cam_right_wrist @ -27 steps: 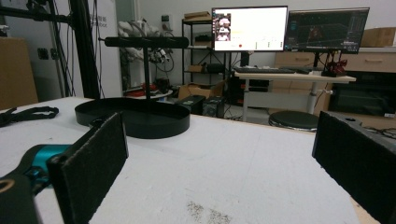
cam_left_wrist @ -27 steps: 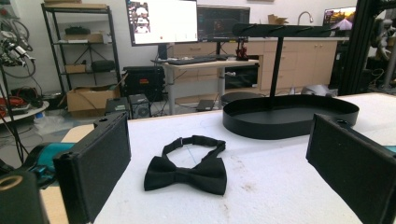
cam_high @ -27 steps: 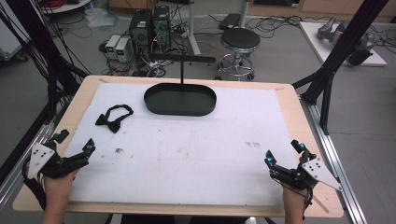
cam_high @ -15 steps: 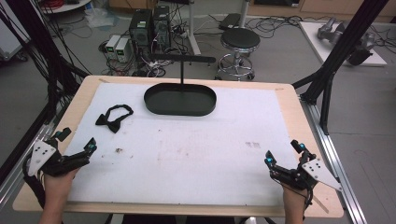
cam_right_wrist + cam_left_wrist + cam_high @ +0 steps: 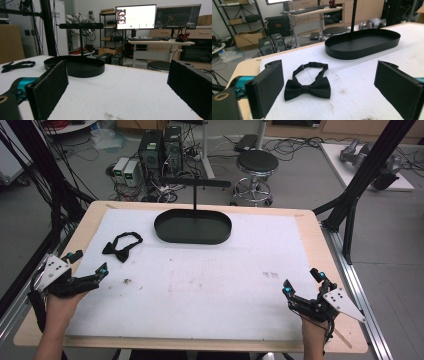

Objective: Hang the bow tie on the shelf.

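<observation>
Lining up my left gripper, jaws wide apart, on the bow tie at the frame's left-centre. Right gripper gapes empty, lower right. Next, reach and pinch.

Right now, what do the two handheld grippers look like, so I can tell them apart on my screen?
Both are alike: the left gripper and right gripper have black bodies, two flat black rectangular jaws with rough pads, teal tips by the jaws, and a pale grey three-cornered plate with dark dots on top. A black cable trails from each. The forearms are bare, no sleeves in view.
</observation>
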Action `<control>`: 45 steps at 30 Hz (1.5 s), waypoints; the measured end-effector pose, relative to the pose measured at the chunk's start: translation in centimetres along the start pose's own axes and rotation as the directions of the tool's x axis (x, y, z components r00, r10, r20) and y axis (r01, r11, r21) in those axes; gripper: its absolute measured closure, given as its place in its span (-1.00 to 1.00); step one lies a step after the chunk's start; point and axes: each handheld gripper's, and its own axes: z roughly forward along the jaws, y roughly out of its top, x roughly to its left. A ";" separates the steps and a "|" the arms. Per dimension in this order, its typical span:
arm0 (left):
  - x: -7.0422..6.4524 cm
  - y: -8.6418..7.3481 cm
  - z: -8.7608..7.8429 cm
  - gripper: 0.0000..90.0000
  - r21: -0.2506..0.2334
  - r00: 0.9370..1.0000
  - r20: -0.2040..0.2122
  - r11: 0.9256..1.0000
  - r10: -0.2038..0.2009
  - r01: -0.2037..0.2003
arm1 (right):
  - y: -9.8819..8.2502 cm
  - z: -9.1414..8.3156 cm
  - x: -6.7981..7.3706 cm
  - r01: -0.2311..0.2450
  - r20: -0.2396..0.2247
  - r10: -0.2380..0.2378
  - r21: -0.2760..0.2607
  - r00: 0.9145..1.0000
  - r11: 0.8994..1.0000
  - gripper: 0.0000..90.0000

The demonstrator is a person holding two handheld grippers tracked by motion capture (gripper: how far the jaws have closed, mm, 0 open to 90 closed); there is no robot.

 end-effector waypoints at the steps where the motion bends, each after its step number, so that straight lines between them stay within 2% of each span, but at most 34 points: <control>1: 0.0 0.0 0.0 -0.78 0.000 1.000 0.000 1.000 0.000 0.000 | 0.0 0.0 0.0 0.000 0.000 0.000 0.000 1.000 1.000 -0.94; 4: 0.2 1.0 1.6 -0.77 0.042 0.999 0.026 0.999 0.028 -0.029 | 0.1 0.0 0.1 -0.003 -0.004 0.003 -0.004 1.000 1.000 -0.94; 6: 0.2 1.2 2.0 -0.70 0.049 0.999 0.039 0.998 0.029 -0.031 | 0.1 0.0 0.1 -0.001 -0.008 0.001 -0.001 1.000 1.000 -0.94; 7: 0.3 1.6 2.7 -0.66 0.073 0.998 0.049 0.997 0.030 -0.034 | 0.0 0.0 0.2 -0.002 -0.011 0.002 -0.001 1.000 1.000 -0.94; 11: 0.6 2.0 4.2 -0.66 0.118 0.998 0.052 0.993 0.025 -0.031 | 0.0 0.0 0.2 0.003 -0.012 -0.003 -0.002 1.000 1.000 -0.94; 16: 1.1 1.8 5.9 -0.61 0.196 0.998 0.066 0.980 0.016 -0.028 | 0.0 0.1 0.2 0.006 -0.019 -0.006 0.004 1.000 1.000 -0.94; 18: 1.2 1.7 6.2 -0.59 0.208 0.997 0.072 0.978 0.018 -0.032 | -0.1 0.2 0.3 0.002 -0.019 -0.002 0.008 1.000 1.000 -0.94; 20: 1.3 1.4 7.2 -0.56 0.252 0.997 0.079 0.967 0.024 -0.043 | -0.1 0.3 0.2 0.008 -0.020 -0.008 0.010 1.000 1.000 -0.94; 24: 1.7 0.6 8.5 -0.44 0.286 0.996 0.093 0.958 -0.001 -0.026 | -0.1 0.4 0.4 0.002 -0.025 -0.002 0.013 1.000 1.000 -0.94; 26: 1.9 0.2 9.2 -0.42 0.304 0.995 0.095 0.953 -0.026 -0.004 | -0.1 0.4 0.4 -0.004 -0.033 0.004 0.009 0.999 1.000 -0.94; 27: 1.9 0.2 9.2 -0.41 0.304 0.995 0.095 0.953 -0.026 -0.004 | -0.1 0.5 0.4 -0.005 -0.035 0.006 0.007 0.999 1.000 -0.94; 29: 2.1 -0.3 10.1 -0.36 0.324 0.994 0.094 0.946 -0.053 0.020 | -0.2 0.5 0.4 -0.011 -0.036 0.011 0.012 0.999 1.000 -0.94; 31: 2.2 -0.5 10.8 -0.34 0.359 0.993 0.097 0.933 -0.060 0.021 | -0.3 0.6 0.4 -0.008 -0.037 0.009 0.016 0.999 1.000 -0.94; 34: 2.2 -0.4 11.4 -0.29 0.369 0.993 0.099 0.929 -0.057 0.017 | -0.4 0.7 0.5 -0.005 -0.039 0.005 0.023 0.999 1.000 -0.94; 35: 2.1 -0.1 12.0 -0.27 0.378 0.993 0.105 0.926 -0.056 0.012 | -0.4 0.7 0.5 -0.004 -0.038 0.005 0.024 0.999 1.000 -0.94; 37: 2.0 0.0 12.2 -0.19 0.380 0.993 0.105 0.925 -0.048 0.004 | -0.4 0.7 0.5 -0.005 -0.037 0.006 0.024 0.999 1.000 -0.94; 38: 2.0 0.0 12.9 -0.19 0.417 0.993 0.108 0.909 -0.052 0.002 | -0.4 0.7 0.5 -0.005 -0.037 0.006 0.024 0.999 1.000 -0.94; 39: 2.1 -0.1 13.2 -0.17 0.432 0.992 0.111 0.902 -0.054 0.001 | -0.4 0.7 0.5 -0.008 -0.038 0.009 0.024 0.999 1.000 -0.94; 41: 2.1 -0.2 13.7 -0.12 0.447 0.992 0.109 0.894 -0.067 0.011 | -0.4 0.7 0.5 -0.009 -0.039 0.010 0.022 0.999 1.000 -0.94; 42: 2.1 -0.2 13.7 -0.11 0.447 0.992 0.109 0.894 -0.067 0.011 | -0.4 0.7 0.5 -0.009 -0.039 0.010 0.022 0.999 1.000 -0.94; 43: 2.1 -0.4 14.0 -0.10 0.461 0.992 0.102 0.887 -0.074 0.018 | -0.4 0.7 0.5 -0.010 -0.039 0.011 0.022 0.999 1.000 -0.94; 44: 2.1 -0.4 14.0 -0.08 0.461 0.992 0.102 0.887 -0.074 0.018 | -0.4 0.7 0.5 -0.011 -0.039 0.012 0.021 0.999 1.000 -0.94; 45: 2.2 -0.8 14.3 -0.06 0.479 0.992 0.097 0.878 -0.085 0.028 | -0.4 0.7 0.5 -0.012 -0.038 0.013 0.023 0.999 1.000 -0.94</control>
